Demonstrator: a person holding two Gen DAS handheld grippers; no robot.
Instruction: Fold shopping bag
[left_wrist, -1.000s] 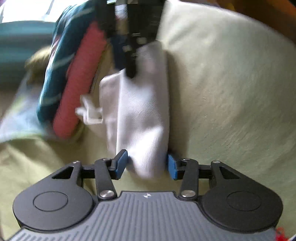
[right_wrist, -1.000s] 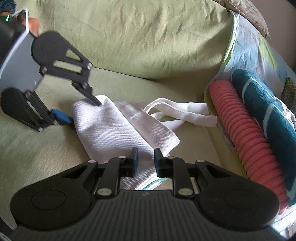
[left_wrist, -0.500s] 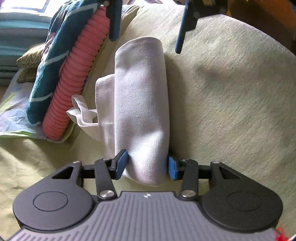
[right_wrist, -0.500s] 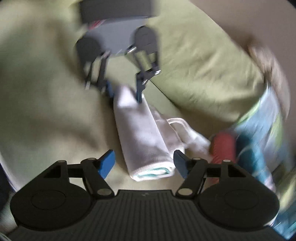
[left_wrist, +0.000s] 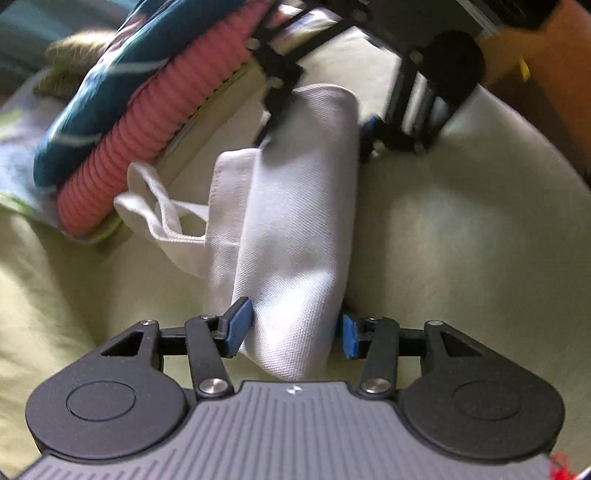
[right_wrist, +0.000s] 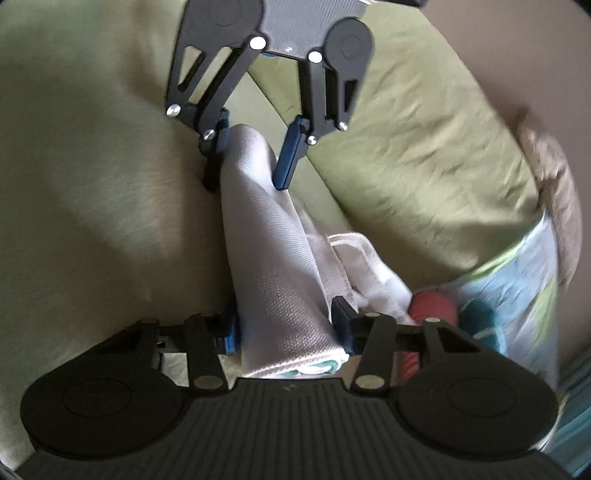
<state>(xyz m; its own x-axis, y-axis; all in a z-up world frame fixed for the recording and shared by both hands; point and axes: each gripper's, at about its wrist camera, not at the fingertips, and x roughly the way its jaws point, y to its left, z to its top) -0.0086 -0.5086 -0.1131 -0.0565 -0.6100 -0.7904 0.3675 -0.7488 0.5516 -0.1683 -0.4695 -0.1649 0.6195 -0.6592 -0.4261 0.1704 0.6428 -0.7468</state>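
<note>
The white shopping bag (left_wrist: 295, 221) lies folded into a long thick bundle on the green sofa seat (left_wrist: 461, 240). Its handles (left_wrist: 159, 206) spill out to the left. My left gripper (left_wrist: 295, 330) holds the near end, both blue pads pressed against the bundle's sides. At the far end, my right gripper (left_wrist: 321, 129) straddles the bundle. In the right wrist view the bag (right_wrist: 273, 258) runs between my right gripper (right_wrist: 286, 328), pads against its sides, and the left gripper (right_wrist: 255, 158) at the far end. A teal edge (right_wrist: 321, 367) shows at the bundle's near end.
A pink ribbed roll (left_wrist: 155, 122) and a teal patterned cloth (left_wrist: 110, 85) lie on a light blue sheet beside the bag, close to the handles. The sofa's back cushion (right_wrist: 424, 147) rises behind the seat. Bare green seat stretches on the bag's other side.
My right gripper let go of the bag, swung round to the end opposite the left gripper and narrowed onto the bundle. The left gripper kept its hold.
</note>
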